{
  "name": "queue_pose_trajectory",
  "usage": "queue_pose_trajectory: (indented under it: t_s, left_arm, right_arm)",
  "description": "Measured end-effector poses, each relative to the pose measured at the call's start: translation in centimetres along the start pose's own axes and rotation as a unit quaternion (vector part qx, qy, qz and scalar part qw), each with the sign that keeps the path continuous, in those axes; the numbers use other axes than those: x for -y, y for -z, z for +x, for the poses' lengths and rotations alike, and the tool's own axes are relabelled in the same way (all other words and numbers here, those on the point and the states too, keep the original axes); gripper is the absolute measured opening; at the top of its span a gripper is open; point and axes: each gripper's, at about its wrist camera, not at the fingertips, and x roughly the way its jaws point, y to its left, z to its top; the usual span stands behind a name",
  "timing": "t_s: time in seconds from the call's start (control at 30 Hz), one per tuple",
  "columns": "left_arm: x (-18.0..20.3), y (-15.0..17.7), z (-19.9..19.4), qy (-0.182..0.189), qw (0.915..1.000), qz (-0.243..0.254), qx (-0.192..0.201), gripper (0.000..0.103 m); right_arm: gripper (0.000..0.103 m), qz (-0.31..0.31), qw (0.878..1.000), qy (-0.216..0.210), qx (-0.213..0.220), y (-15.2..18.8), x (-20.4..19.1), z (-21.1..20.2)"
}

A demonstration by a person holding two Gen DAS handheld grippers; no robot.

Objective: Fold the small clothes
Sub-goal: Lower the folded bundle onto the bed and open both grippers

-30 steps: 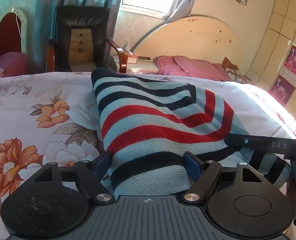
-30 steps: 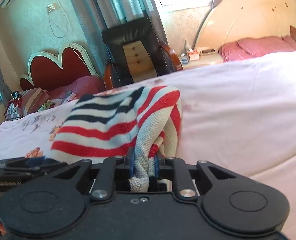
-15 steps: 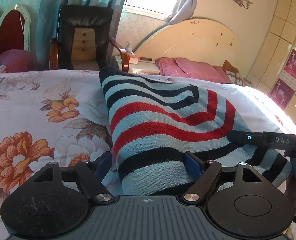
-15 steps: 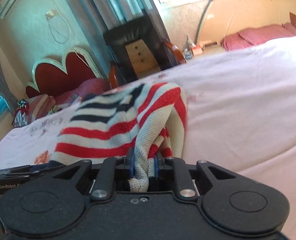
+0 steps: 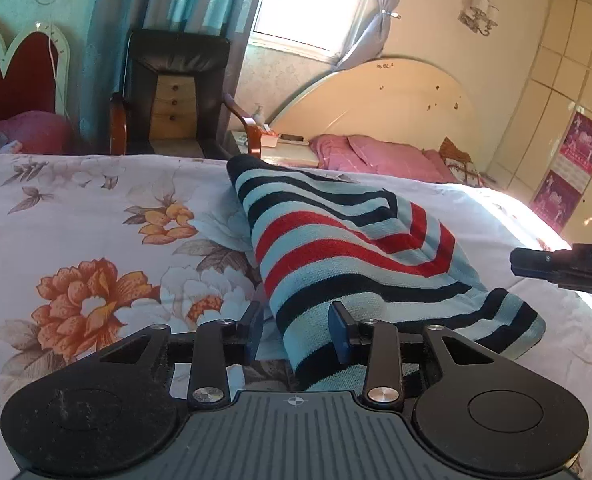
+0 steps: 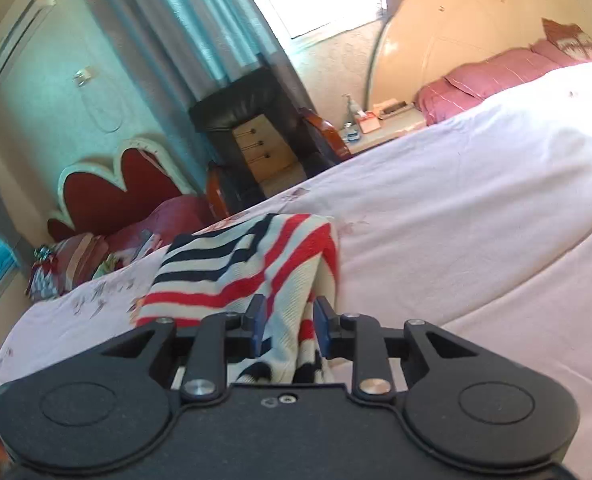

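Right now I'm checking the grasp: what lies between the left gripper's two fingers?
In the left wrist view, the near edge of the striped knit garment lies between the left gripper's fingers, whose jaws have just been closing.

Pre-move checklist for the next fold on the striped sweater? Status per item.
1. Left gripper gripping sweater: not ok. Jaws have just been closing, cloth is between them, and there is a gap at one pad.
2. Right gripper gripping: not ok. Jaws have just been opening, and the cloth sits loose between them.
3. Sweater resting on bed: ok.
4. Fold edges aligned: cannot tell, the near edge is hidden behind the grippers.
5. Grippers apart from each other: ok.
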Motion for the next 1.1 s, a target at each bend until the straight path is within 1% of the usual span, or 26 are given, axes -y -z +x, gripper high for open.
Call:
queue_pose_trajectory:
  t_s: [0.1, 0.17, 0.23, 0.27, 0.3, 0.37, 0.43, 0.47, 0.53, 0.57, 0.6, 0.7, 0.8, 0.87, 0.9, 0.93, 0.97, 1.0, 1.03, 1.07, 1.1]
  left_arm:
    - [0.5, 0.3, 0.5, -0.005, 1.0, -0.002, -0.006, 0.037]
    - [0.8, 0.4, 0.8, 0.0, 1.0, -0.002, -0.009, 0.037]
    - [1.4, 0.6, 0.9, 0.0, 0.9996, 0.019, -0.02, 0.037]
    - [1.8, 0.8, 1.0, -0.003, 0.9991, 0.032, -0.027, 0.037]
    - [2.1, 1.1, 1.0, -0.006, 0.9985, 0.044, -0.033, 0.037]
    - [2.9, 1.6, 1.0, -0.014, 0.9972, 0.065, -0.035, 0.037]
    - [3.7, 2.2, 1.0, -0.022, 0.9957, 0.084, -0.033, 0.037]
    - [3.8, 2.3, 0.8, -0.024, 0.9954, 0.088, -0.031, 0.037]
    - [3.6, 1.9, -0.2, -0.021, 0.9963, 0.079, -0.025, 0.037]
    - [3.4, 1.6, -0.9, -0.017, 0.9968, 0.077, -0.012, 0.037]
    - [3.3, 1.3, -1.4, -0.012, 0.9968, 0.079, 0.0, 0.037]
    - [3.4, -0.5, -1.2, 0.0, 0.9963, 0.084, 0.015, 0.037]
    - [4.2, -2.7, 0.5, 0.008, 0.9951, 0.095, 0.024, 0.037]
    - [4.5, -3.9, 2.3, 0.019, 0.9958, 0.089, 0.013, 0.037]
    - [4.6, -4.1, 3.2, 0.025, 0.9957, 0.09, 0.001, 0.037]
    - [4.8, -4.2, 4.5, 0.027, 0.9949, 0.095, -0.022, 0.037]
    - [5.0, -3.9, 5.5, 0.022, 0.9936, 0.104, -0.037, 0.037]
    - [5.1, -3.5, 6.1, 0.02, 0.9928, 0.109, -0.045, 0.037]
    - [5.0, -3.3, 6.4, 0.024, 0.9928, 0.107, -0.05, 0.037]
    - [4.9, -3.4, 6.4, 0.028, 0.9931, 0.102, -0.05, 0.037]
    - [4.9, -3.7, 6.2, 0.028, 0.9932, 0.101, -0.051, 0.037]
  right_arm:
    - [0.021, -0.057, 0.998, -0.019, -0.013, 0.9, -2.7, -0.4]
    - [0.016, -0.118, 0.992, -0.019, -0.032, 1.9, -4.8, 0.2]
    - [0.014, -0.166, 0.984, 0.002, -0.06, 3.2, -6.0, 1.1]
    - [0.01, -0.185, 0.98, 0.019, -0.066, 3.8, -6.2, 1.3]
    - [0.001, -0.195, 0.977, 0.037, -0.072, 4.3, -6.0, 1.5]
    - [0.0, -0.198, 0.974, 0.073, -0.088, 5.3, -5.1, 1.9]
    - [0.0, -0.189, 0.974, 0.078, -0.098, 6.7, -4.0, 2.0]
    - [0.0, -0.184, 0.976, 0.077, -0.09, 7.2, -3.8, 1.8]
    - [0.0, -0.166, 0.979, 0.078, -0.087, 7.0, -4.0, 1.3]
    - [0.0, -0.152, 0.982, 0.074, -0.082, 6.6, -4.1, 1.0]
    - [0.002, -0.142, 0.985, 0.066, -0.067, 6.0, -4.2, 0.4]
    - [0.009, -0.137, 0.988, 0.064, -0.019, 3.6, -4.6, -0.7]
    - [0.009, -0.122, 0.991, 0.061, -0.001, 0.8, -4.2, 1.0]
    - [0.009, -0.129, 0.99, 0.063, 0.003, -0.6, -4.4, 3.0]
    - [0.009, -0.13, 0.99, 0.06, -0.002, -1.1, -4.4, 4.1]
    - [0.009, -0.132, 0.99, 0.059, -0.008, -1.5, -4.5, 5.3]
    - [0.008, -0.139, 0.988, 0.062, -0.016, -1.7, -4.5, 6.4]
    - [0.007, -0.147, 0.986, 0.072, -0.028, -1.7, -4.3, 7.5]
    - [0.004, -0.15, 0.984, 0.087, -0.049, -1.4, -3.8, 8.8]
    - [0.004, -0.15, 0.981, 0.099, -0.073, -1.1, -3.1, 10.0]
    - [0.004, -0.15, 0.981, 0.098, -0.076, -0.9, -2.6, 10.5]
